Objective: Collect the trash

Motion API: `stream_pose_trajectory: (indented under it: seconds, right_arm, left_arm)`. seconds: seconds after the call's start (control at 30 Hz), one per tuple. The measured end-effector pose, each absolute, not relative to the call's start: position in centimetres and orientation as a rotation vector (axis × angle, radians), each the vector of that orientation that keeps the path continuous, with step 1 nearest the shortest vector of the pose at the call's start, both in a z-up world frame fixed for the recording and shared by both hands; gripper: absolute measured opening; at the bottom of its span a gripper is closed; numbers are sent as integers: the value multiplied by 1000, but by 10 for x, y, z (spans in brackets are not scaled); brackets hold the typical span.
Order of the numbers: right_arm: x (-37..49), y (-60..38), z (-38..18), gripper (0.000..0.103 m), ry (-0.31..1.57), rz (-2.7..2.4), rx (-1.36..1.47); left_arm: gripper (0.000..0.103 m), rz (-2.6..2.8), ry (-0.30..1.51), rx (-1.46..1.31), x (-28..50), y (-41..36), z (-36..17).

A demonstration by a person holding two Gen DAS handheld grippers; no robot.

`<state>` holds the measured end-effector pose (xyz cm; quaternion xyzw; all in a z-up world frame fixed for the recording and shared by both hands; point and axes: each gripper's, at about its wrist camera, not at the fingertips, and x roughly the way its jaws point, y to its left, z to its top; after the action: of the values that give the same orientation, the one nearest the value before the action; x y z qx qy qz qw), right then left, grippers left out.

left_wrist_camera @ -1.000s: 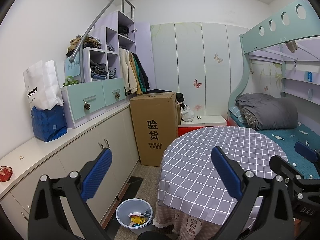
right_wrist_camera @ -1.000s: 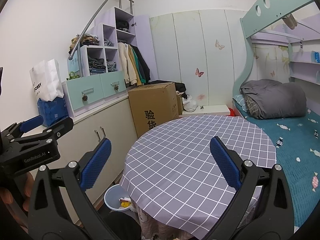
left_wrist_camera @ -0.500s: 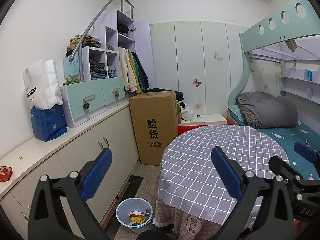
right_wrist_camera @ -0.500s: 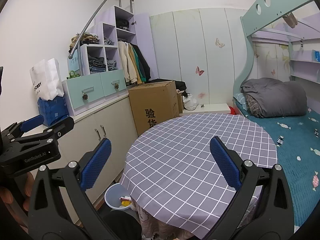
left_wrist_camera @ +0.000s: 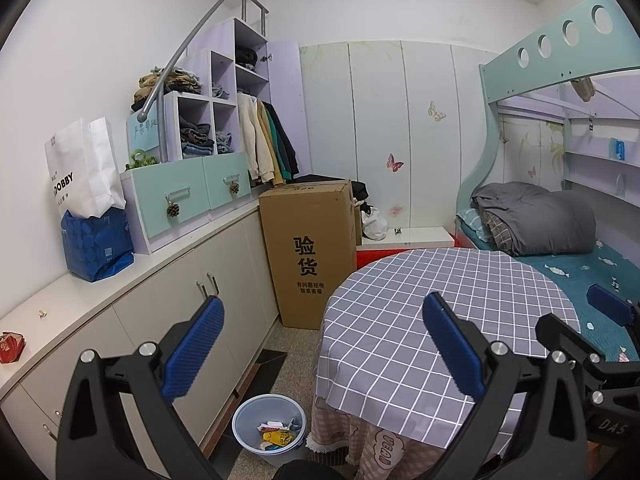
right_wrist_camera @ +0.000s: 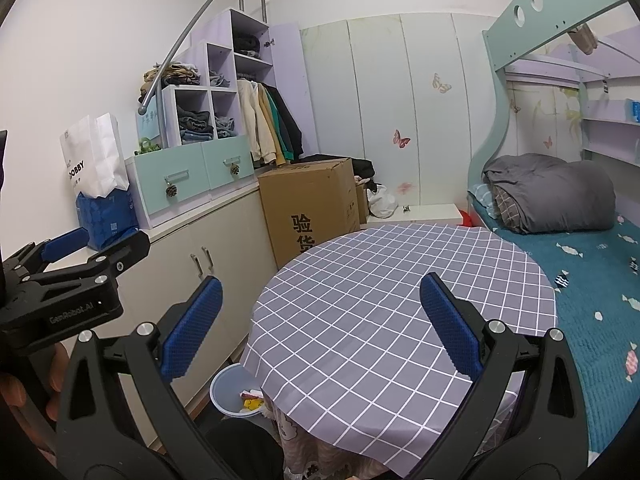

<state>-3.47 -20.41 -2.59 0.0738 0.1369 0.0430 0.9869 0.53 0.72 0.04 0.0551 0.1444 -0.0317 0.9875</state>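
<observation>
- Blue ribbed pads line both tools: the left gripper (left_wrist_camera: 320, 344) is spread wide with nothing between its pads, and the right gripper (right_wrist_camera: 320, 320) is likewise released and holds nothing, hovering over the table edge.
- Down on the floor, a pale blue trash bin (left_wrist_camera: 269, 426) stands just beside the table's skirt, between the table and the cabinets; wrappers and a yellow scrap (left_wrist_camera: 278, 437) lie inside it. From the right wrist view the cloth's overhang hides part of the bin.
- A round table (right_wrist_camera: 400, 300) wears a grey cloth with a white grid, over a pinkish patterned skirt.
- Along the left wall runs a low beige cabinet (left_wrist_camera: 180, 312); on its top sit a small red object (left_wrist_camera: 11, 346), a blue bag (left_wrist_camera: 96, 244) with a white paper bag (left_wrist_camera: 82, 172) in it, and a mint drawer unit (left_wrist_camera: 188, 196).
- Beyond the table a tall cardboard box (left_wrist_camera: 310, 252) with printed characters stands on the floor, touching the cabinet end.
- To the right is a bunk bed with a teal sheet (right_wrist_camera: 592, 280) and a folded grey quilt (right_wrist_camera: 556, 192).
- Farthest back, hanging jackets (left_wrist_camera: 266, 140) and pale wardrobe panels with butterfly stickers (left_wrist_camera: 394, 162).
</observation>
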Motion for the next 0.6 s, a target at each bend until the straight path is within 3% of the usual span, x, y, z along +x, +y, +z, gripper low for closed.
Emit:
stream_pose_trajectory:
  seconds: [0.6]
  right_arm:
    - [-33, -205, -23, 97, 282, 96, 148]
  left_arm:
    - [97, -65, 294, 113, 6, 9, -2]
